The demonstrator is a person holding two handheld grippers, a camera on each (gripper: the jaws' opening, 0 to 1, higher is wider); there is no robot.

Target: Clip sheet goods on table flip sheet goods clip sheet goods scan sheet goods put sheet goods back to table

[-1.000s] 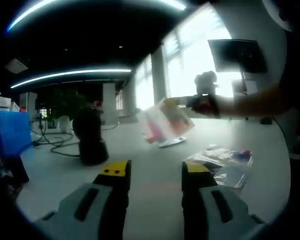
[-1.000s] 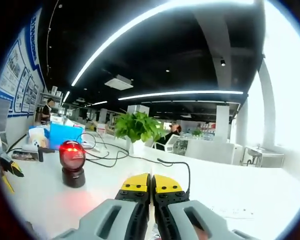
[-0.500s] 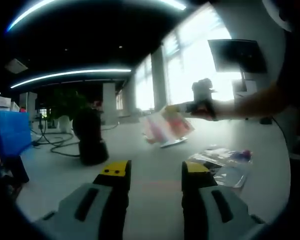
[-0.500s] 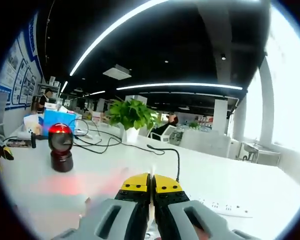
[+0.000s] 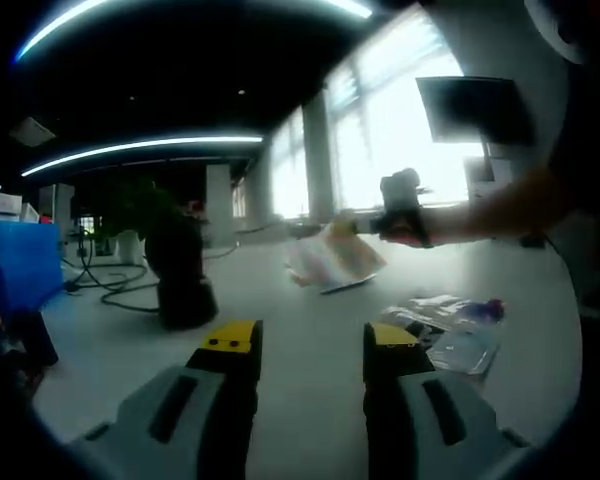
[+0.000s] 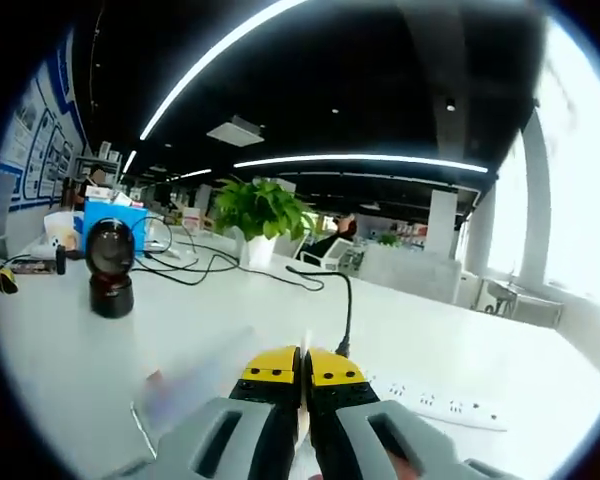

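My left gripper (image 5: 310, 340) hovers open over the white table (image 5: 300, 300), with nothing between its yellow-tipped jaws. Beyond it, my right gripper (image 5: 404, 210) comes in from the right, shut on a colourful sheet pack (image 5: 335, 258) that hangs tilted, low above the table. In the right gripper view the right gripper (image 6: 302, 366) has its jaws pressed together, and the pack (image 6: 190, 388) shows as a pale blur at lower left. The black scanner (image 5: 180, 272) stands to the left; its head (image 6: 108, 262) is dark. More clear-wrapped sheet goods (image 5: 455, 325) lie on the table at right.
A potted plant (image 6: 260, 212), a black cable (image 6: 332, 290) and a white power strip (image 6: 442, 406) sit on the far table. A blue box (image 6: 115, 222) stands behind the scanner. A person's arm (image 5: 510, 205) reaches in from the right.
The right gripper has carried the pack lower and tipped it flatter toward the table, turning away from the scanner. The scanner's red light has gone dark. The left gripper has stayed put.
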